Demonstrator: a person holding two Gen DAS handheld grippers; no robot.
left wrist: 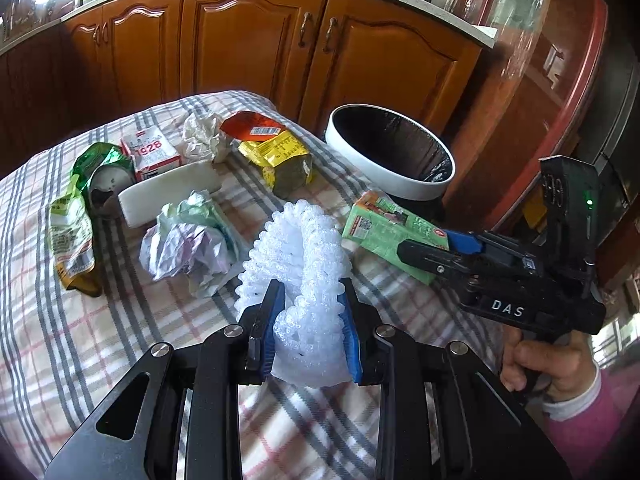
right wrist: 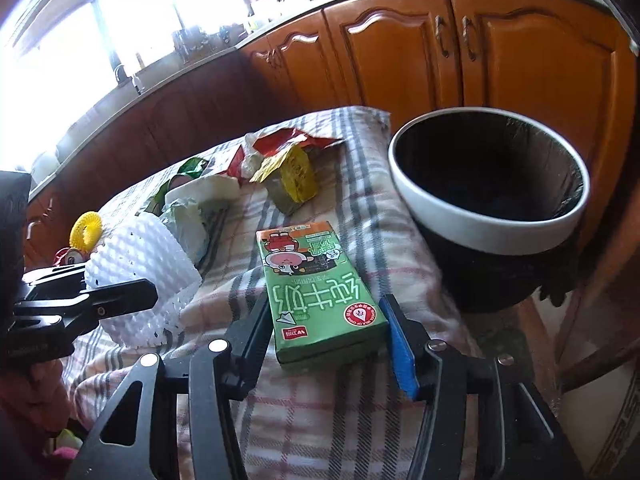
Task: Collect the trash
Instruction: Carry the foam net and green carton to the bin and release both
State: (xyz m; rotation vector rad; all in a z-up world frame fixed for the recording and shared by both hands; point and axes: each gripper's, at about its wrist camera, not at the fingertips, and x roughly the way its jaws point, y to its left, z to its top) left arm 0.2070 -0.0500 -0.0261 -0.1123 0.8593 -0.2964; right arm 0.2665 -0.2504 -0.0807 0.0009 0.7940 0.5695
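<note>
My left gripper [left wrist: 310,292] is shut on a white foam fruit net [left wrist: 304,256], which it holds over the checked tablecloth; the net also shows in the right wrist view [right wrist: 140,264]. My right gripper [right wrist: 326,308] has its jaws on both sides of a green milk carton [right wrist: 316,288] that lies flat on the cloth, touching or nearly touching it. The carton and right gripper [left wrist: 424,248] also show in the left wrist view, carton [left wrist: 384,228]. A black bin with a white rim [right wrist: 480,224] stands just right of the table, its mouth open [left wrist: 400,184].
On the cloth lie crumpled paper [left wrist: 188,248], a white foam tray [left wrist: 168,196], a yellow and red wrapper [left wrist: 276,152], a small 1928 carton [left wrist: 152,152], a green can wrapper [left wrist: 100,168] and a green pouch [left wrist: 72,240]. Wooden cabinets [left wrist: 240,40] stand behind.
</note>
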